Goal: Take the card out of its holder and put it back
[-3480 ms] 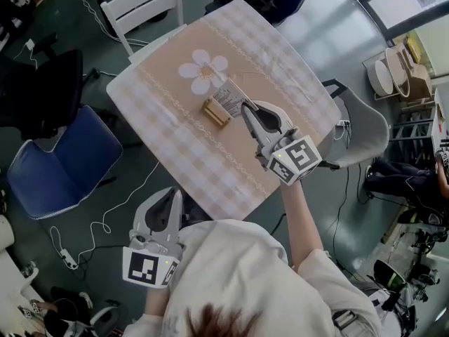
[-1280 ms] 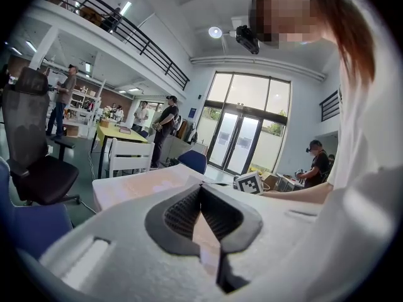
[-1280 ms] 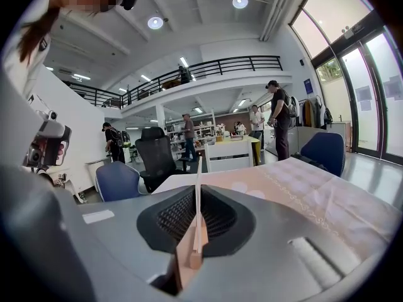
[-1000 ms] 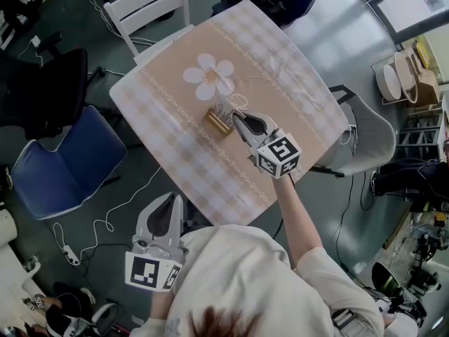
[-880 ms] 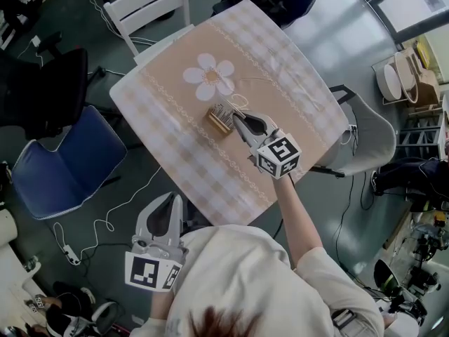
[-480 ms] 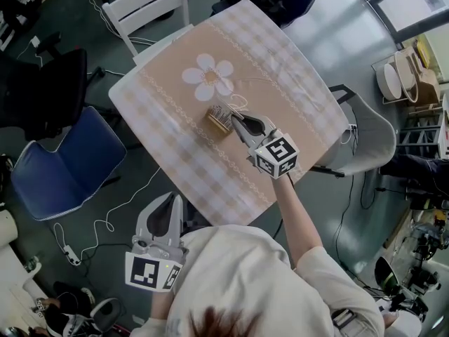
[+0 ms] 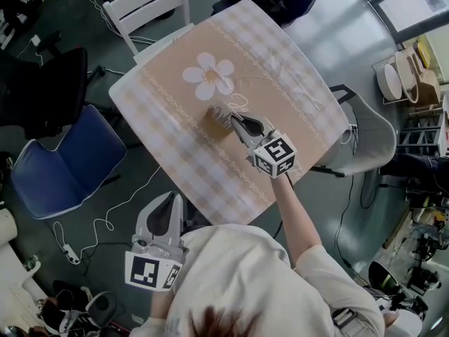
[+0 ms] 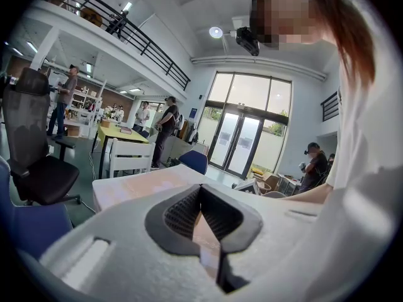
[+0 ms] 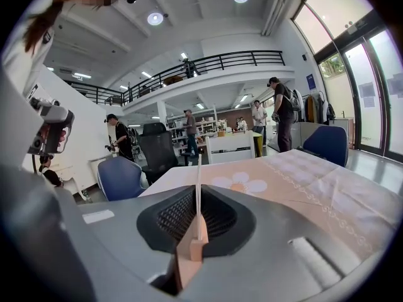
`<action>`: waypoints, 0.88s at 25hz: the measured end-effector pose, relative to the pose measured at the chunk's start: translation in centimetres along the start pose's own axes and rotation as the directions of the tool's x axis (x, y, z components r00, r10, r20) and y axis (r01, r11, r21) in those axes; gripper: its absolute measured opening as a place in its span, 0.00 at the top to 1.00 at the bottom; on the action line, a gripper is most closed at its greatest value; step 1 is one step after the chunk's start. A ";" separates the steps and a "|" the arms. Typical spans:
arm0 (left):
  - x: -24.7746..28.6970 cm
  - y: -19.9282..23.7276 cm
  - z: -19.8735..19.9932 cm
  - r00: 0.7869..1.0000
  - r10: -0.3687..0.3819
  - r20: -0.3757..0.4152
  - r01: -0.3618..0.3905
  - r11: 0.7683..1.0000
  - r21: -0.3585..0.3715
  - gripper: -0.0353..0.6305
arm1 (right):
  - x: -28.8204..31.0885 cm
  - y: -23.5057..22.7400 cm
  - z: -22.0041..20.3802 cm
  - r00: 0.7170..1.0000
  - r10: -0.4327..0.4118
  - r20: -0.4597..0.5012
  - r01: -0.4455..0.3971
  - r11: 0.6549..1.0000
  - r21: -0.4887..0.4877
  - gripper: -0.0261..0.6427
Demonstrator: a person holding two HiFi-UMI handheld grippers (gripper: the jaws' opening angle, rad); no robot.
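A small wooden holder (image 7: 216, 126) stands near the middle of the table, below the printed flower. A white card (image 7: 223, 111) stands upright at the holder, and my right gripper (image 7: 234, 120) is shut on it from the right. In the right gripper view the card (image 9: 199, 181) shows edge-on as a thin white strip between the pads, with the wooden holder (image 9: 191, 251) right beneath it. My left gripper (image 7: 170, 196) hangs off the table's near edge by the person's body. Its jaws are together and nothing is in them (image 8: 201, 190).
The table (image 7: 175, 153) wears a beige checked cloth with a flower print (image 7: 208, 74). A white chair (image 7: 144, 5) stands at its far side, a blue chair (image 7: 59, 167) to the left, a grey chair (image 7: 365, 128) to the right. Cables (image 7: 105, 223) trail on the floor.
My right gripper has crept a little to the left with the card, closer over the holder. The left gripper has stayed where it was.
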State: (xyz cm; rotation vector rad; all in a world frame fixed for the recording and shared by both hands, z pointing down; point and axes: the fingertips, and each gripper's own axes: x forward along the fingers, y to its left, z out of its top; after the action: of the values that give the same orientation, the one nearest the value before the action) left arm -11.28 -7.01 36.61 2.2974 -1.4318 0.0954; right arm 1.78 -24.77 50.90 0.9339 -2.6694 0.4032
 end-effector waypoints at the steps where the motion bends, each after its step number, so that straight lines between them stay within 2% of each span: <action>1: 0.0 0.0 0.0 1.000 -0.001 0.000 0.001 1.000 0.000 0.95 | 0.0 0.0 0.0 1.000 0.001 0.007 -0.001 1.000 0.003 0.93; 16: -0.4 -0.3 0.0 1.000 -0.002 0.010 0.002 1.000 0.001 0.95 | 0.0 -0.4 0.0 1.000 -0.018 0.012 0.018 1.000 0.020 0.93; 18: -0.6 -0.2 0.0 1.000 0.002 0.010 -0.002 1.000 0.002 0.95 | -0.1 -0.4 0.5 0.999 -0.025 0.024 0.025 0.999 0.024 0.89; 22: -0.9 -0.4 0.2 1.000 0.004 0.020 -0.004 1.000 0.005 0.95 | -0.1 -0.4 1.7 0.998 -0.032 0.048 0.031 0.999 0.021 0.88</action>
State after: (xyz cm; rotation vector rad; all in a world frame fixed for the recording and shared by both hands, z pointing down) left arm -11.40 -6.24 36.07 2.3057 -1.4476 0.0781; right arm 1.82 -25.56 49.35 1.0027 -2.6954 0.4059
